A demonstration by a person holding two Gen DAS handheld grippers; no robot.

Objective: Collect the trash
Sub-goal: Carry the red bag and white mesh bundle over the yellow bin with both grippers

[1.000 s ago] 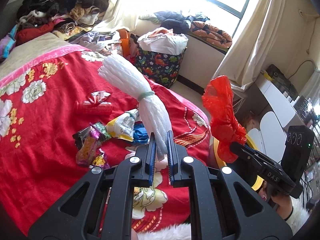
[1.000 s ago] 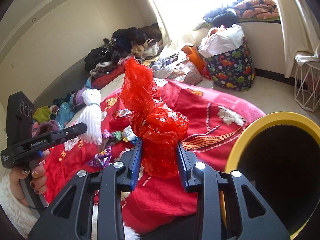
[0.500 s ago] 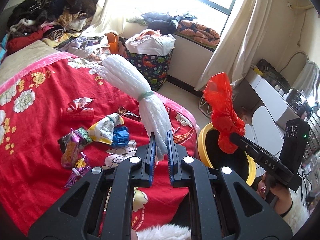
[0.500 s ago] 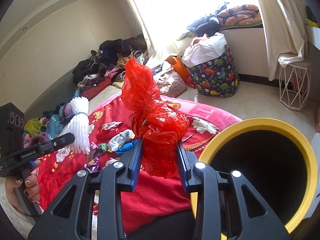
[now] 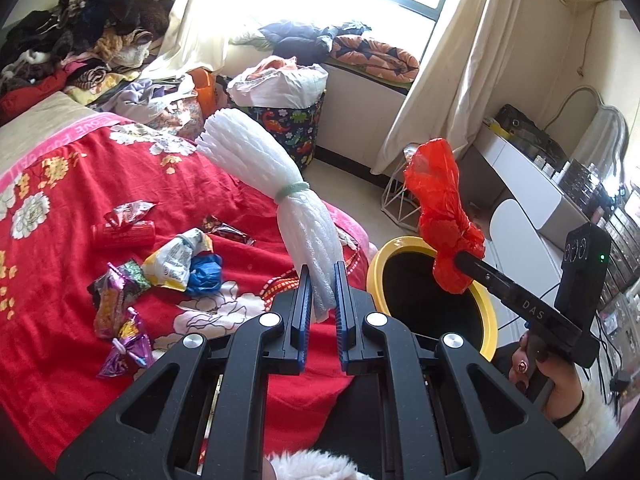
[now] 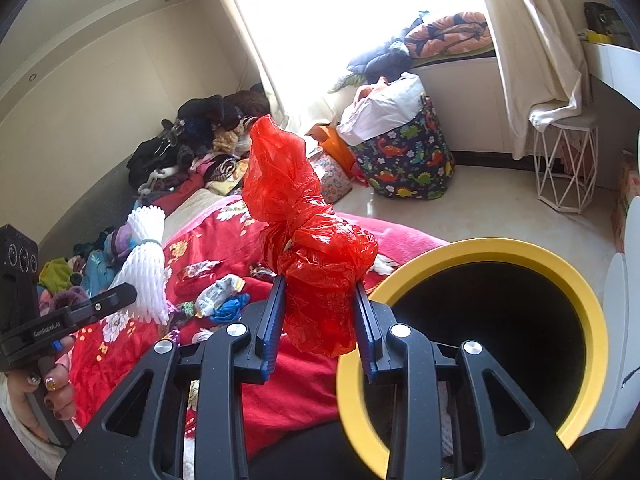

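Observation:
My left gripper (image 5: 321,280) is shut on a white foam net bundle (image 5: 276,196) tied with a green band, held above the red bed cover. My right gripper (image 6: 320,292) is shut on a knotted red plastic bag (image 6: 308,248) and holds it at the left rim of the yellow bin (image 6: 516,252). In the left wrist view the red bag (image 5: 444,216) hangs over the bin's (image 5: 490,312) opening. Several wrappers (image 5: 176,256) and a blue crumpled piece (image 5: 206,274) lie on the bed.
A red floral bed cover (image 5: 72,208) spans the left. A dinosaur-print basket (image 5: 288,124) and a white wire stool (image 6: 566,164) stand on the floor by the window. Clothes (image 5: 72,48) are piled at the bed's far end. A white desk (image 5: 532,184) is on the right.
Both grippers have swung right towards the yellow bin. The red bag has moved from beside the bin to over its rim. Both holds are unchanged.

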